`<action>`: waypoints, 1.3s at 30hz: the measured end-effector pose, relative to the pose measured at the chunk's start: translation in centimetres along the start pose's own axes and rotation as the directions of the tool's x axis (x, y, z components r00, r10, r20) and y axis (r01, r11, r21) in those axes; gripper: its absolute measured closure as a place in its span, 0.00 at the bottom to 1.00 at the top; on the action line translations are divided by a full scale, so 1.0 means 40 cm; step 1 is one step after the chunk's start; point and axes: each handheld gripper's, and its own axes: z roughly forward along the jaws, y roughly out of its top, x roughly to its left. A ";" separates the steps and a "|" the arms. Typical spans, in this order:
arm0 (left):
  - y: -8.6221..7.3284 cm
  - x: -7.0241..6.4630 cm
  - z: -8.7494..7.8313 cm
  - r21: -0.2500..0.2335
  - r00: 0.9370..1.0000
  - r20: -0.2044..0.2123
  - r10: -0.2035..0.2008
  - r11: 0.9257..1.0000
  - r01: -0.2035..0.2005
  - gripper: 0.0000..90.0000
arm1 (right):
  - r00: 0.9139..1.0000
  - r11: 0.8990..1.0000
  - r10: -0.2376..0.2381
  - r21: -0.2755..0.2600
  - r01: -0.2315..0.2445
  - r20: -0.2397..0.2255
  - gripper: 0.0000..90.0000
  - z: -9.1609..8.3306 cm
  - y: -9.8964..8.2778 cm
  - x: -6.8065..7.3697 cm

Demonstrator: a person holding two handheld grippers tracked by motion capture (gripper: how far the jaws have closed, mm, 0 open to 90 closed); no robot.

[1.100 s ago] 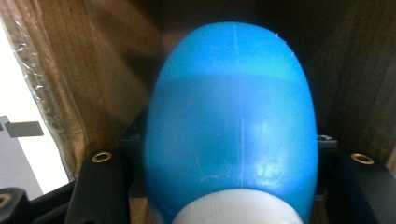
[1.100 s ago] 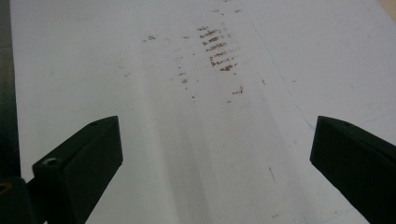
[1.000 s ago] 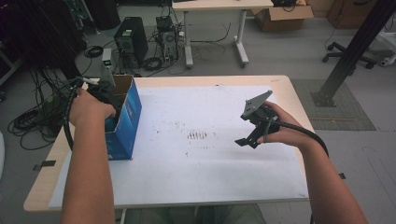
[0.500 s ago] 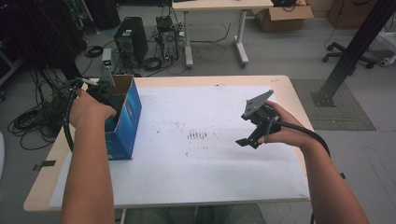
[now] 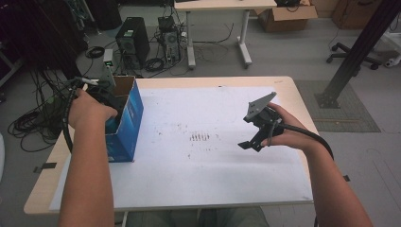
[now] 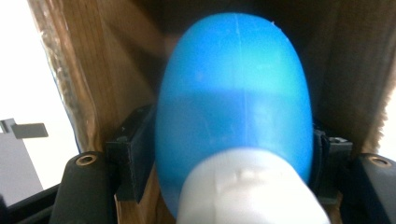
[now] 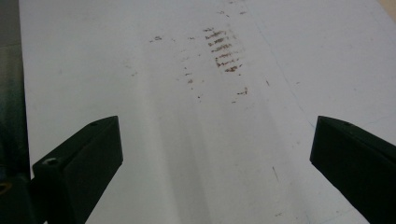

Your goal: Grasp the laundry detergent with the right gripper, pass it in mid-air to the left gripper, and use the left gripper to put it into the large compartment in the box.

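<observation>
A: Where does the left gripper [image 5: 105, 97] sit against the blue box [image 5: 126, 124]?

B: In the high view it reaches down into the box's open top, at the far left part of the table [image 5: 198, 82]. The box stands upright on the table's left edge.

A: And what is between its 2 jaws?

B: The left gripper view shows a blue egg-shaped object [image 6: 233, 112] with a white end [image 6: 250, 193], inside the brown cardboard walls of the box. It sits between the 2 jaws, whose inner faces stand right at its flanks. The jaws have just been opening. Whether the pads still press on the object I cannot tell.

A: Right gripper [image 5: 259, 126]?

B: Well to the right of the box, over the white sheet [image 5: 213, 175] covering the table. Its 2 jaws are spread wide apart with nothing between them; the right gripper view shows bare sheet under them.

A: Other marks?

B: A cluster of brown smudges [image 5: 199, 137] on the sheet, lying between the box and the right gripper, nearer the gripper.
</observation>
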 end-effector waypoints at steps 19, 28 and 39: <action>-0.038 -0.016 -0.088 -0.040 0.999 -0.048 0.015 0.999 -0.017 0.25 | 1.000 1.000 -0.023 -0.008 0.023 0.005 0.03 -0.006 0.015 0.017; -0.055 -0.036 -0.128 -0.052 0.999 -0.037 0.032 0.998 -0.034 0.13 | 1.000 0.999 -0.030 -0.017 0.030 0.009 0.03 -0.024 0.020 0.019; -0.083 -0.077 -0.201 -0.085 0.995 -0.050 0.089 0.992 -0.093 0.08 | 0.999 0.999 -0.042 -0.026 0.042 0.019 0.03 -0.059 0.033 0.025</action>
